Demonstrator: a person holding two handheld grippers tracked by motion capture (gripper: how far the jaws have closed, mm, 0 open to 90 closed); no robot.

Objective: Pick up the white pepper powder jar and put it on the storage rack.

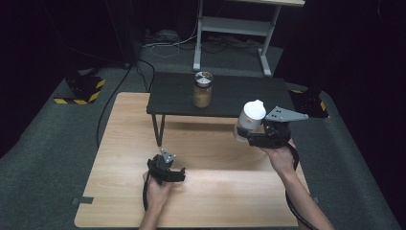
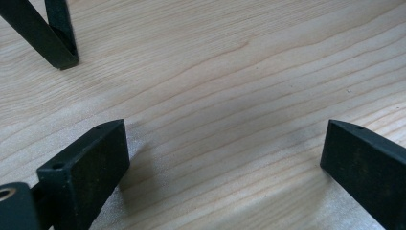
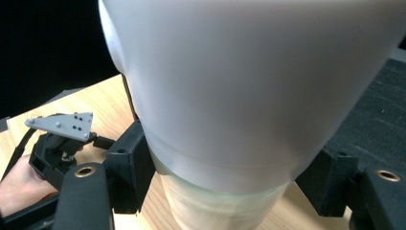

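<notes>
A light wood table [image 1: 210, 201] takes up the middle of the high view, its front and left edges ringed by grey carpet [image 1: 43, 158]. Most of its top is bare, with open room across the centre and front. A small black shelf [image 1: 239, 93] on thin legs stands over the table's far edge; one leg [image 2: 50, 33] meets the wood at the upper left of the left gripper view. On the shelf, near its middle and well back from its front edge, stands a jar [image 1: 203, 89] with a metal lid and tan contents.

The right gripper [image 1: 245, 135] is held up near the shelf's front right corner, its jaws closed on a white bottle [image 1: 252, 115]; in the right gripper view the bottle's [image 3: 249, 86] body sits between the two jaws, clear of the table.

The left gripper [image 1: 182, 173] rests low over the wood, left of centre and well apart from the bottle. Its jaws stand wide, with only bare wood [image 2: 225, 120] between them.
</notes>
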